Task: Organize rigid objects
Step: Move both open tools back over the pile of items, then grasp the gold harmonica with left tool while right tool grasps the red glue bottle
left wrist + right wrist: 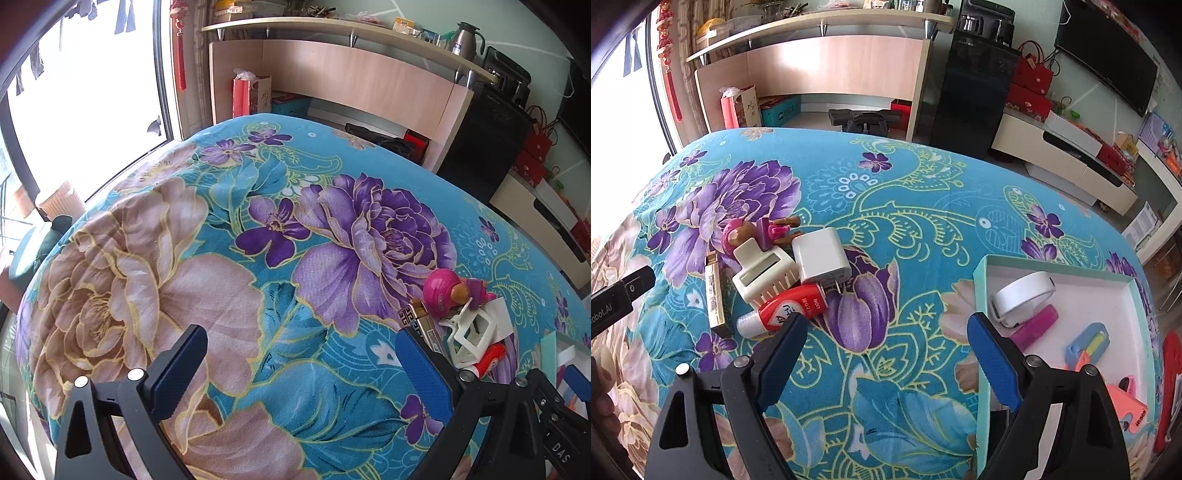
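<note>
A small pile of objects lies on the floral cloth: a pink toy figure [738, 232] [443, 291], a white claw clip [764, 273] [469, 336], a white charger plug [822, 258], a red-and-white bottle [790, 308] [489, 358] and a gold box [714, 295] [421, 325]. To the right, a teal-rimmed tray [982, 266] holds a white band [1023, 295], a pink stick [1034, 326] and a blue item [1087, 345]. My right gripper [886, 332] hovers open between pile and tray, holding nothing. My left gripper [301, 365] is open and empty, left of the pile.
The blue floral cloth [258, 240] covers a rounded table. Beyond its far edge stand a wooden shelf unit [351, 74], a black cabinet [971, 103] and a low white TV stand [1063, 162]. A window [85, 92] is on the left. A red object [1171, 387] lies right of the tray.
</note>
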